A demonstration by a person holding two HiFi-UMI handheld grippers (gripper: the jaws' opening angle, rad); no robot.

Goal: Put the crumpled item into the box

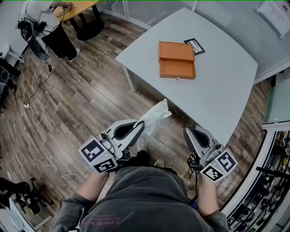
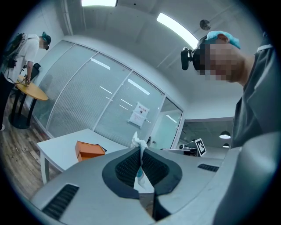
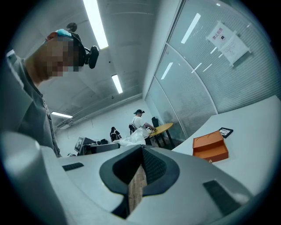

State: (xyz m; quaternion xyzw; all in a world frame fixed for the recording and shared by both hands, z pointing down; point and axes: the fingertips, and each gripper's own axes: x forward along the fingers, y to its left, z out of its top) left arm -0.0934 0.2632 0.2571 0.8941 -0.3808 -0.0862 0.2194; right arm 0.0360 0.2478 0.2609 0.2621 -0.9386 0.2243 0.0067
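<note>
A white crumpled paper item [image 1: 155,114] sticks up from my left gripper [image 1: 141,125], whose jaws are shut on it. In the left gripper view the paper [image 2: 139,144] is pinched between the dark pads. The orange box [image 1: 176,60] lies open on the white table [image 1: 217,86], well ahead of both grippers, and also shows as the orange box [image 2: 88,150] and the orange box [image 3: 210,147]. My right gripper [image 1: 187,131] hangs beside the table's near edge, shut with nothing in it [image 3: 141,148]. Both grippers are held over the floor, short of the table.
A black-framed card [image 1: 194,46] lies just behind the box. Wooden floor [image 1: 86,99] with cables lies to the left. A round yellow table [image 1: 74,9] and a person stand at the far left. Glass walls run behind the table, and racks stand at the right.
</note>
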